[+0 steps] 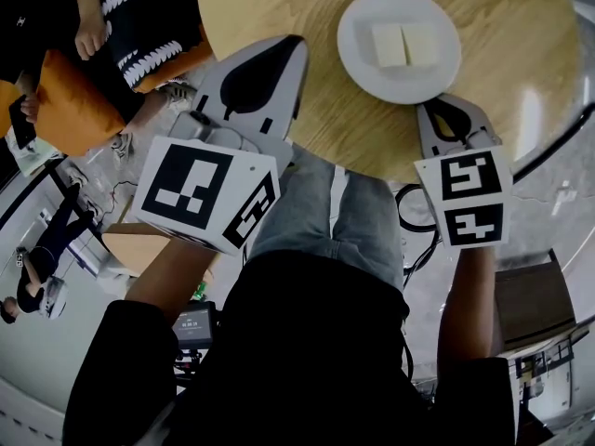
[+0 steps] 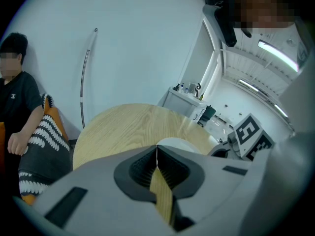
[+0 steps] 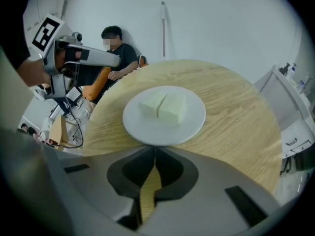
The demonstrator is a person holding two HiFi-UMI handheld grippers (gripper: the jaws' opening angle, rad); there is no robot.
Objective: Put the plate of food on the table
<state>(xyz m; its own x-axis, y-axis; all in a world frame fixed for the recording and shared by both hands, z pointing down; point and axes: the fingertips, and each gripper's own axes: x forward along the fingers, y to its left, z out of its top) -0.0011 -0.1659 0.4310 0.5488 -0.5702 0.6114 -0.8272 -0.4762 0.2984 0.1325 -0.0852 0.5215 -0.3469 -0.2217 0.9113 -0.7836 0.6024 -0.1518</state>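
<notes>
A white plate [image 1: 361, 19] with two pale blocks of food [image 1: 404, 45] rests on the round wooden table [image 1: 507, 26], near its front edge. My right gripper [image 1: 446, 106] sits just in front of the plate's near rim, jaws shut with nothing between them. In the right gripper view the plate [image 3: 147, 126] and food [image 3: 164, 106] lie just beyond the closed tips of the right gripper [image 3: 155, 149]. My left gripper [image 1: 297, 45] hovers over the table's left front edge, also shut and empty. In its own view the left gripper [image 2: 157, 148] points across the table [image 2: 123, 127] toward the plate [image 2: 181, 143].
A seated person [image 1: 139, 17] with an orange cushion [image 1: 70, 110] is at the table's far left side. Cables [image 1: 414, 221] lie on the floor below the table edge. A white cabinet [image 2: 184, 102] and a thin pole [image 2: 87, 77] stand by the wall.
</notes>
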